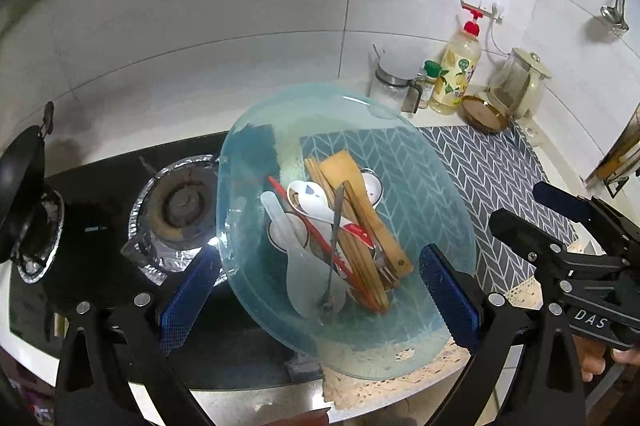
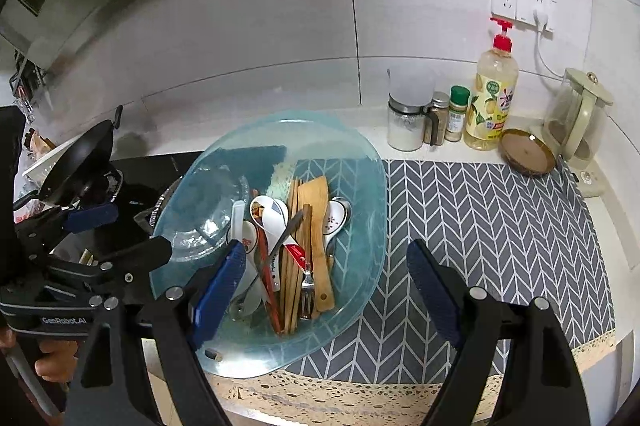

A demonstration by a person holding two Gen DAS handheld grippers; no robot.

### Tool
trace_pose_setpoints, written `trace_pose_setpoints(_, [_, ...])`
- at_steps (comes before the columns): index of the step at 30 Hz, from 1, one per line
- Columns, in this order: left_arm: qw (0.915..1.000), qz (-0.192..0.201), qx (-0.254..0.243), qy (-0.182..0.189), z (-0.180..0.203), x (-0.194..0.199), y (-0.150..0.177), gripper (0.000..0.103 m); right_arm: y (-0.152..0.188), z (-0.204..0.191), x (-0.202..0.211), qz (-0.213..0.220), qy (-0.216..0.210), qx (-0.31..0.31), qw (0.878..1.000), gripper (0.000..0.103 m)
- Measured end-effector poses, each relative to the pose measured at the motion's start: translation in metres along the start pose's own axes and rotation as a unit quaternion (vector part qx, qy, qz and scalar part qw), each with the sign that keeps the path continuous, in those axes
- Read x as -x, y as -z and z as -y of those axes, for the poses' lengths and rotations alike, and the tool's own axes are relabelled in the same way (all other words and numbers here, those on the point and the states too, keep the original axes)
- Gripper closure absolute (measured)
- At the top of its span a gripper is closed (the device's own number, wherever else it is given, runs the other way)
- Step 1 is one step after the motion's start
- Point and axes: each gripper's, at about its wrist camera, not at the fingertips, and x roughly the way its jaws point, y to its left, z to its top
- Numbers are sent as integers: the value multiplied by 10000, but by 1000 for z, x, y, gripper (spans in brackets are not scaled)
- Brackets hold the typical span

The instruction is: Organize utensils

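Utensil pile in glass dish, both tools open above it.

Far left of the right wrist frame: black wok point(image 2: 78, 161) on the stove. Left tool point(image 1: 320, 290) spread wide, empty, its blue pads either side of the pale blue translucent glass dish point(image 1: 420, 153), not touching. Centre: mixed utensils point(image 2: 296, 246) (wooden spatula, chopsticks, white ceramic spoons, metal fork) heaped in the dish, on the grey herringbone mat point(image 2: 500, 226) on the desk. Right tool point(image 2: 326, 288) wide open, holding nothing. Upper right: yellow soap bottle point(image 2: 494, 97).
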Motion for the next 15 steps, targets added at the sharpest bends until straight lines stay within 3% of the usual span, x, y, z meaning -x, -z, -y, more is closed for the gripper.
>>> trace_pose_setpoints(15, [10000, -89, 7, 29, -2, -9, 1, 4, 1, 12, -13, -159, 63, -163, 9997, 23])
